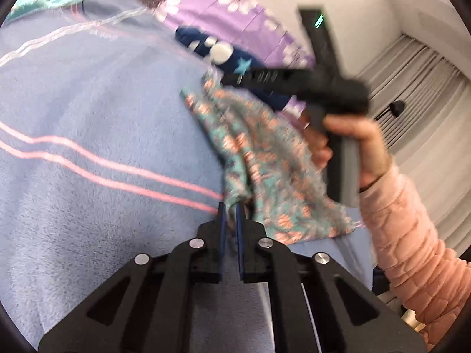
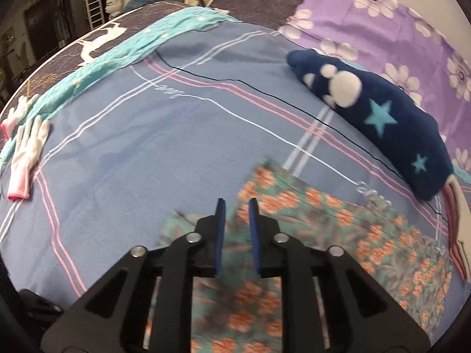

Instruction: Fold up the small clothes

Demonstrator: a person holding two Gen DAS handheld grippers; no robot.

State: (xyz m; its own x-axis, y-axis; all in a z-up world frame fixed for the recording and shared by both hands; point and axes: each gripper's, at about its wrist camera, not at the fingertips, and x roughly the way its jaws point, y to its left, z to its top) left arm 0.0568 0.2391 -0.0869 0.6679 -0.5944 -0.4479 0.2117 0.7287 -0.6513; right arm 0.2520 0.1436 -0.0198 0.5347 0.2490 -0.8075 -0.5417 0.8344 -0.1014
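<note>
A small floral garment (image 1: 265, 161), teal with orange flowers, lies partly lifted over the blue striped blanket (image 1: 88, 117). My left gripper (image 1: 231, 206) is shut on its near edge, the cloth bunched at the fingertips. A person's hand (image 1: 353, 141) holds my right gripper (image 1: 232, 78) over the garment's far end. In the right wrist view the right gripper (image 2: 237, 206) stands open above the floral garment (image 2: 323, 235), nothing pinched between its blue pads (image 2: 220, 229).
A navy fleece piece with stars (image 2: 382, 117) lies at the right, on a purple flowered sheet (image 2: 382, 14). White and pink gloves (image 2: 23, 153) and a teal cloth (image 2: 123, 50) sit at the blanket's left edge. A pink sleeve (image 1: 412, 250) crosses the right side.
</note>
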